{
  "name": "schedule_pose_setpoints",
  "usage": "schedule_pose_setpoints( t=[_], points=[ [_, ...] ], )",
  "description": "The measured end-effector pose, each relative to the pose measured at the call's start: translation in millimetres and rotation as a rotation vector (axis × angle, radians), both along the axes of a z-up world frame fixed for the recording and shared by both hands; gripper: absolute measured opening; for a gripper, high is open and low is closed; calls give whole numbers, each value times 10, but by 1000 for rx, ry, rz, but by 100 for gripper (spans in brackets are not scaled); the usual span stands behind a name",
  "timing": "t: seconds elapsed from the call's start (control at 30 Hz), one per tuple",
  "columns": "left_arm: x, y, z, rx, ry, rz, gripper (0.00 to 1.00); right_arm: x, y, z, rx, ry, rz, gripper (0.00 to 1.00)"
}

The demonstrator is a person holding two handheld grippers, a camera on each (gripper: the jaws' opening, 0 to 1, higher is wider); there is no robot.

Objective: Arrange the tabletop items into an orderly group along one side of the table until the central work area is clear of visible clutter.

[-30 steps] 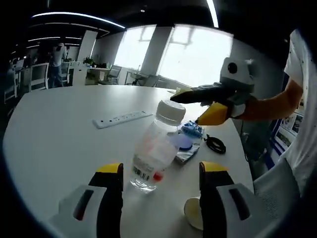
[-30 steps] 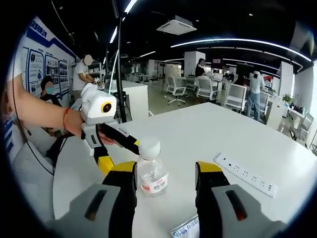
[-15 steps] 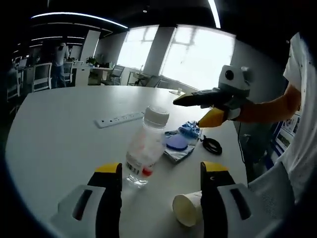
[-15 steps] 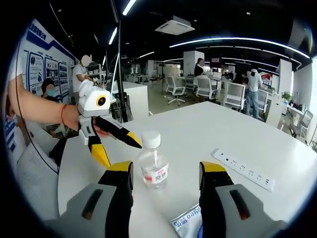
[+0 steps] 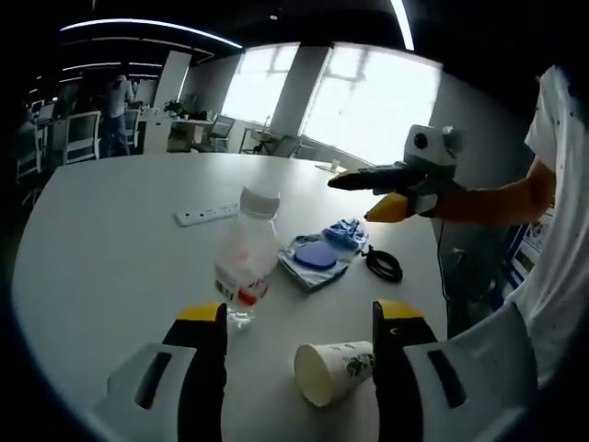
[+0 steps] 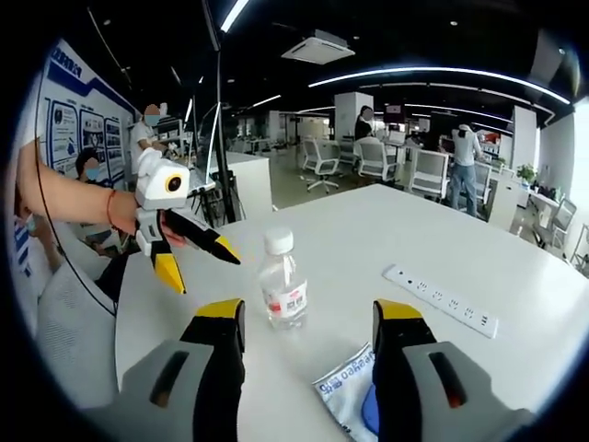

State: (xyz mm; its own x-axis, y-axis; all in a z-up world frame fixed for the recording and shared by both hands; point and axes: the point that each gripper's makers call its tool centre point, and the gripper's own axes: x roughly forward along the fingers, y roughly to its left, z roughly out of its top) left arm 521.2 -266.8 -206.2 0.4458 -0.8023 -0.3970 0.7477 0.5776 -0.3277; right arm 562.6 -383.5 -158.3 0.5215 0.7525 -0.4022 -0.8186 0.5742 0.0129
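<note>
Both grippers have backed away from the clear plastic water bottle (image 5: 247, 258), upright on the white counter (image 5: 110, 239) (white paper cup (image 5: 333, 370) lying nearby); left gripper (image 5: 299, 327) and right gripper (image 6: 308, 318) fingers spread wide, empty

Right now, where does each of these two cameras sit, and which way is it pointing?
Left gripper view: rides on the left gripper, looking along its open jaws across the white table toward bright windows; water bottle, tipped paper cup, the person's right arm holding the right gripper.
Right gripper view: rides on the right gripper, facing the office; the left gripper and arm come in from the left.
Shared: the bottle, the power strip, the blue-and-white packet.
</note>
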Motion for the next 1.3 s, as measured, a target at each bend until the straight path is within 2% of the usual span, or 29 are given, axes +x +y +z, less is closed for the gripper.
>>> schedule_pose_setpoints(
  t=[0.33,0.67,0.87,1.3],
  points=[
    [-203,14,-1,10,17,10,64,-134,-105,24,4,1,-11,54],
    [-448,-20,-155,25,63,2,63,-234,-199,56,2,-1,-18,53],
    [-558,-55,-345,35,103,-18,61,-249,-251,52,-1,1,-25,53],
    [-605,-132,-714,31,183,-59,52,-273,-256,6,-8,14,-30,52]
  ],
)
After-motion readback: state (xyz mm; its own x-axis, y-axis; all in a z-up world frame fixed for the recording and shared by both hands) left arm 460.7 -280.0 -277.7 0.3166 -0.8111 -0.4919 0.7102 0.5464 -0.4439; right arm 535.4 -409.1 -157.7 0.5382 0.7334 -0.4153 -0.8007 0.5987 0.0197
